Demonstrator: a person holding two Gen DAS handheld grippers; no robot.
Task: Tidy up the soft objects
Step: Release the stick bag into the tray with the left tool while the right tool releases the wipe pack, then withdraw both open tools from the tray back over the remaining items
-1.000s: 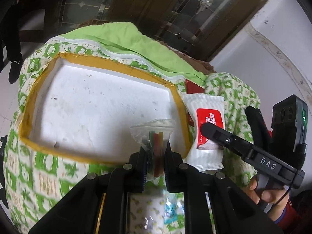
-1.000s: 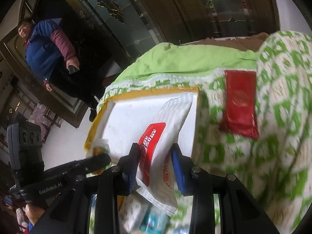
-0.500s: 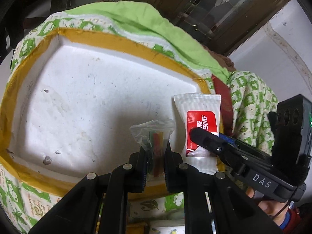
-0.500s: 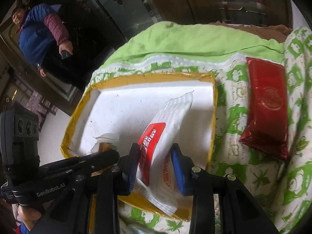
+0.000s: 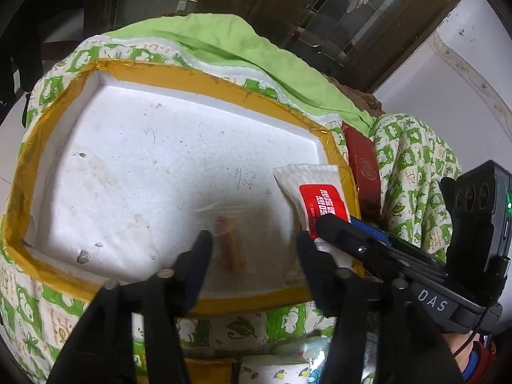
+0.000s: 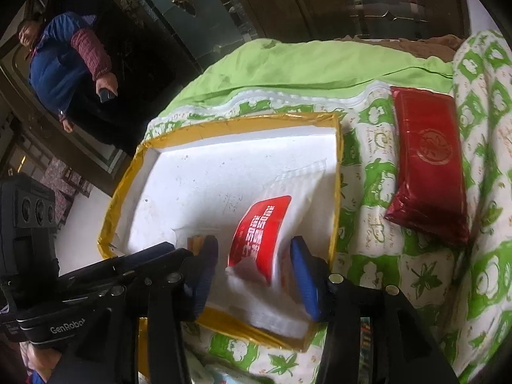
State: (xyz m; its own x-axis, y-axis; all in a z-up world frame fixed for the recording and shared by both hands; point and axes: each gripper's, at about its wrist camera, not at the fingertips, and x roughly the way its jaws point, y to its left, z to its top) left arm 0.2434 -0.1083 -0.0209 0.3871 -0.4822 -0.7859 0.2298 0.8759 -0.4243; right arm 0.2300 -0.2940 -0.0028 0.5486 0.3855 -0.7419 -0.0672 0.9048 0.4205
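Both packets look just set down in the foam tray (image 5: 179, 147), so the step in hand reads as the release. The left claw (image 5: 252, 246) stands spread wide, its jaws either side of the small clear bag (image 5: 228, 243), which lies on the tray floor in the lower middle of the left wrist view with red and orange sticks showing through the film. The right claw (image 6: 254, 262) is likewise parted, its blue-padded jaws flanking the white packet (image 6: 281, 211) without pinching it; that packet lies in the lower right corner of the tray, its tail leaning on the near rim. The red foil packet (image 6: 427, 166) lies outside the tray on the green-and-white quilt (image 6: 368, 256), at the right of the right wrist view, and probably comes next: the right claw would need to back clear of the white packet, swing right, and close across the narrow width of the foil. The tray is rough white polystyrene, pitted and scuffed, with shiny yellow tape wrapped round the rim. The white packet is soft, crimped at its end, with a glossy red label; the foil one is puffy, creased and embossed with a round seal. The quilt is lumpy, so things may tilt.
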